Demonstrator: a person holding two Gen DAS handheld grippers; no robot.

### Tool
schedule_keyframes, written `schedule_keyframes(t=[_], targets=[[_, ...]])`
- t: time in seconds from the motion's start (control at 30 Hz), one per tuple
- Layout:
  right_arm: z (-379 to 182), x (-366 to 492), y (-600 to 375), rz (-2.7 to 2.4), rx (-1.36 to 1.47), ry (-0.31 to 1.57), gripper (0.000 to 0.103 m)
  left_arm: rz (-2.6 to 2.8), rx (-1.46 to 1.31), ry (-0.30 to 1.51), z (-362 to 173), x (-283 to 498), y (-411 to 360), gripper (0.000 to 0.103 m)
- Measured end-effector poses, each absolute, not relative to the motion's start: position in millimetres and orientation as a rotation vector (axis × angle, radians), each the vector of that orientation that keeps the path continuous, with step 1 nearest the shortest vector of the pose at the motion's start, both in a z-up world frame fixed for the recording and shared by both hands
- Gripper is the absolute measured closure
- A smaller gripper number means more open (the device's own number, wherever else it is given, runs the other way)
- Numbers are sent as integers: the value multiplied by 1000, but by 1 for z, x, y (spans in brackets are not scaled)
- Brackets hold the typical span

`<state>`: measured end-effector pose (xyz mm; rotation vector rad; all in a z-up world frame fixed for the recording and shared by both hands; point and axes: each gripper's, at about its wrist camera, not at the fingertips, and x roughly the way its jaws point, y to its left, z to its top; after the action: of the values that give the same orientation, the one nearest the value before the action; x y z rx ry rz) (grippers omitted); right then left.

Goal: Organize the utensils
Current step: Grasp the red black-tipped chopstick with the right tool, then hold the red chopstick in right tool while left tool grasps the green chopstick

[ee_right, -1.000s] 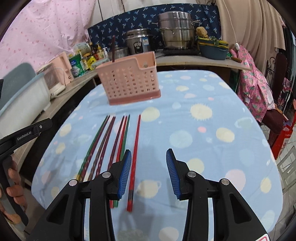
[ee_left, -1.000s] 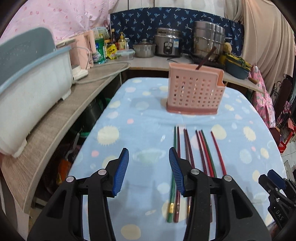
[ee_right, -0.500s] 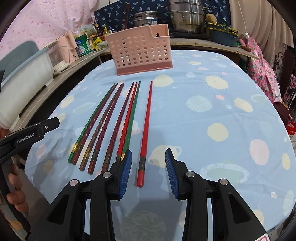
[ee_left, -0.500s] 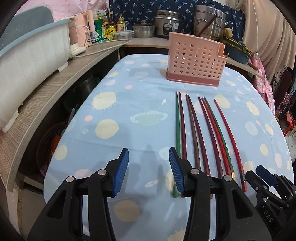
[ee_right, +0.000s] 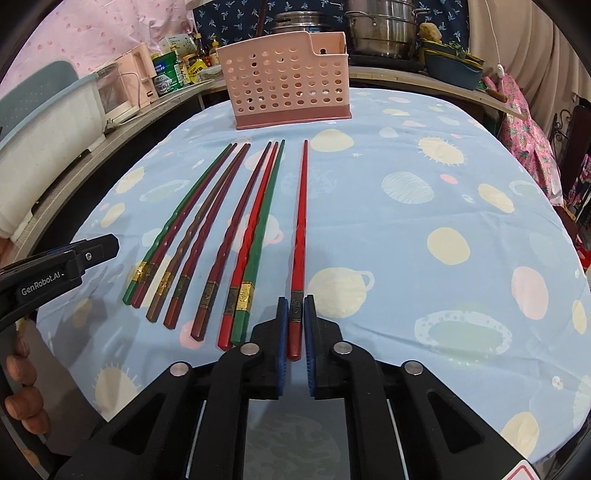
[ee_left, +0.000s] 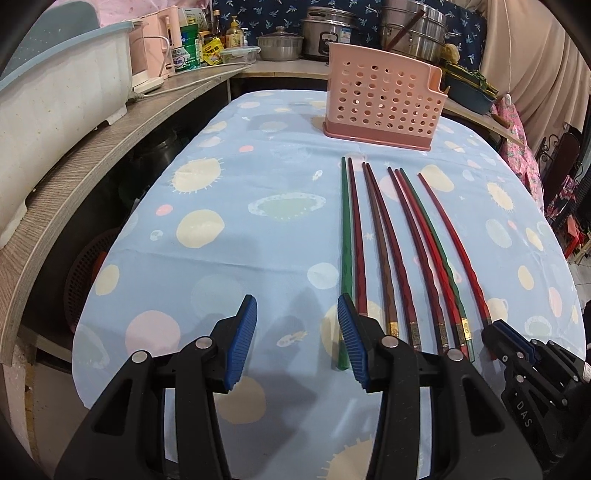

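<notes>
Several red, maroon, brown and green chopsticks [ee_right: 207, 229] lie side by side on the blue spotted tablecloth [ee_right: 424, 236], tips toward a pink perforated utensil holder [ee_right: 291, 96] at the far end. My right gripper [ee_right: 295, 328] is shut on the thick end of the rightmost red chopstick [ee_right: 300, 221], which still lies on the cloth. My left gripper [ee_left: 295, 343] is open and empty, just left of the chopsticks' [ee_left: 388, 251] near ends. The holder also shows in the left wrist view [ee_left: 384, 96], with one chopstick standing in it.
A wooden counter [ee_left: 92, 158] curves along the left with a white and grey dish tub [ee_left: 55, 96]. Pots, jars and a rice cooker [ee_left: 325, 33] stand on the back counter. A floral chair [ee_right: 528, 147] stands at the table's right.
Both grippers have come down and back toward the chopsticks' near ends. My right gripper has closed on the rightmost red chopstick. The left one stays open.
</notes>
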<state>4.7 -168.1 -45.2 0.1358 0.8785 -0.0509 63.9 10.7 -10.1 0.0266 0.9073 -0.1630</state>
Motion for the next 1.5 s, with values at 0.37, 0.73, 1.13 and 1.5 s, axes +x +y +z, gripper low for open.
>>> schedule_keyframes(t=[0.37,0.73,1.13,1.5], targets=[[-45,2,-178,-63,167,876,96,-203,16,945,-20,65,1,59],[-45,2,-179,-61,170,875,96,-190,28,971,-31,67,-2,59],[-45,1,-179,-61,171,875,96,-180,62,965,-38,67,-6,59],[-45,1,-179,-60,175,874,96,-174,34,976,-35,71,5,93]])
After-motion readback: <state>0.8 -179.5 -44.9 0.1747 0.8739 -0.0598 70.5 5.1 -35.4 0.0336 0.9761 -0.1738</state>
